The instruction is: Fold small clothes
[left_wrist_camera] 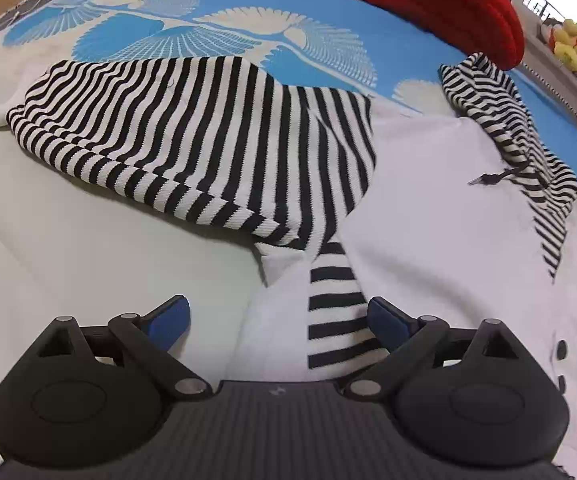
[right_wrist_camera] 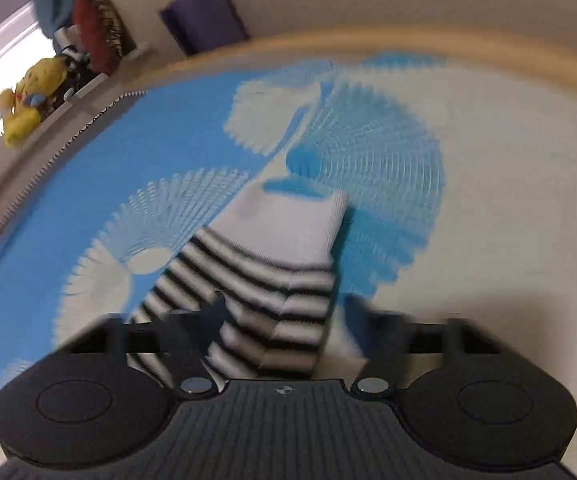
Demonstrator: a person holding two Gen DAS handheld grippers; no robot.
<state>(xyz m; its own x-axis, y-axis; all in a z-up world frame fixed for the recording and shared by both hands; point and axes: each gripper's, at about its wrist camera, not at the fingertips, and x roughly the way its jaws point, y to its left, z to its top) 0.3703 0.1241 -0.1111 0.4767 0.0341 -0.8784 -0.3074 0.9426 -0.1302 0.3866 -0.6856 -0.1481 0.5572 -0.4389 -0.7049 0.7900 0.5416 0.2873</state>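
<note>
A black-and-white striped top with white panels lies spread on the blue patterned bedspread. One striped sleeve is bunched at the right. My left gripper hovers open over the garment's near edge, and a narrow striped strip lies on the bed beside its right finger. The right wrist view is blurred by motion. There a striped sleeve with a white cuff runs between the fingers of my right gripper, which is shut on it.
A red knitted cloth lies at the far side of the bed. Yellow plush toys sit on a ledge beyond the bed's edge, and one yellow plush toy shows top left. A wooden bed edge curves behind.
</note>
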